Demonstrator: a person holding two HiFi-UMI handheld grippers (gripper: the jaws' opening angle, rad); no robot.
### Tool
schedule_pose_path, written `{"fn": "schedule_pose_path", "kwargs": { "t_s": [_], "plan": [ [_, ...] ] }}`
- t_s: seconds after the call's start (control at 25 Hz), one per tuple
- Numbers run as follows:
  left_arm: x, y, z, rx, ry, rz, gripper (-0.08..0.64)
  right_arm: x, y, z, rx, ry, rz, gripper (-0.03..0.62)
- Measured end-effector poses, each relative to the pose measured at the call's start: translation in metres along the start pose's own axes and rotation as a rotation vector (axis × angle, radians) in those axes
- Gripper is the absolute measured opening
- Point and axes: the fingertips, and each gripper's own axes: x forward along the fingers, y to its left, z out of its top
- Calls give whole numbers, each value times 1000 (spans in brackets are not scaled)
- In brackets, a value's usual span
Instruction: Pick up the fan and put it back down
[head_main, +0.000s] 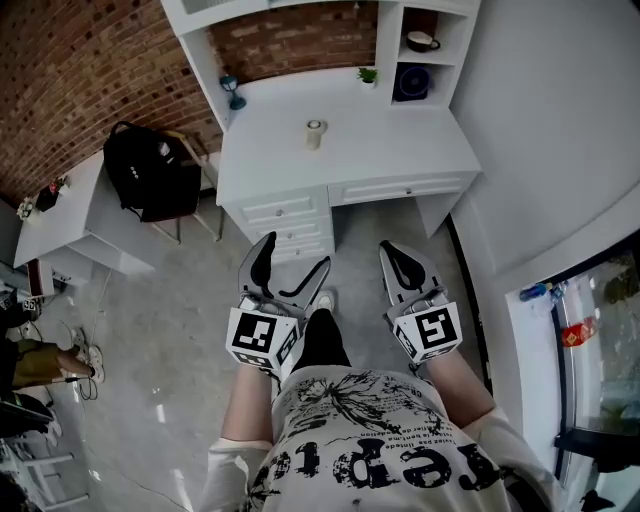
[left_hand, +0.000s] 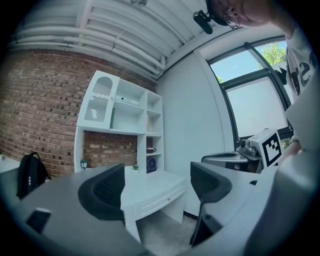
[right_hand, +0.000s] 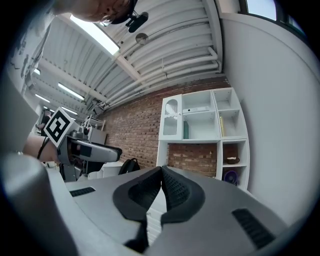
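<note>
The fan (head_main: 411, 82) is a small dark blue round one, standing in a lower cubby at the right of the white shelf unit on the white desk (head_main: 380, 150). It shows small and far off as the fan (left_hand: 151, 164) in the left gripper view and the fan (right_hand: 230, 176) in the right gripper view. My left gripper (head_main: 293, 268) is held over the floor in front of the desk drawers, its jaws wide apart with nothing between them (left_hand: 157, 190). My right gripper (head_main: 400, 262) is beside it, jaws pressed together and empty (right_hand: 161, 187). Both are well short of the desk.
A small pale cup (head_main: 315, 133) stands mid-desk, with a tiny plant (head_main: 367, 75) and a blue figurine (head_main: 232, 92) at the back. A bowl (head_main: 422, 41) sits in the cubby above the fan. A black backpack (head_main: 150, 170) on a chair and a white side table (head_main: 70, 215) are at left.
</note>
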Motion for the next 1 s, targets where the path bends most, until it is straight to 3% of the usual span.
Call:
{"fn": "schedule_pose_path", "kwargs": {
  "t_s": [0.24, 0.68, 1.0],
  "plan": [
    [79, 65, -5, -18, 9, -37, 394, 83, -44, -12, 9, 34, -44, 15],
    [226, 244, 5, -52, 5, -71, 394, 290, -108, -7, -14, 39, -112, 15],
    [305, 323, -18, -74, 82, -106, 393, 397, -139, -24, -14, 92, -135, 15]
  ]
}}
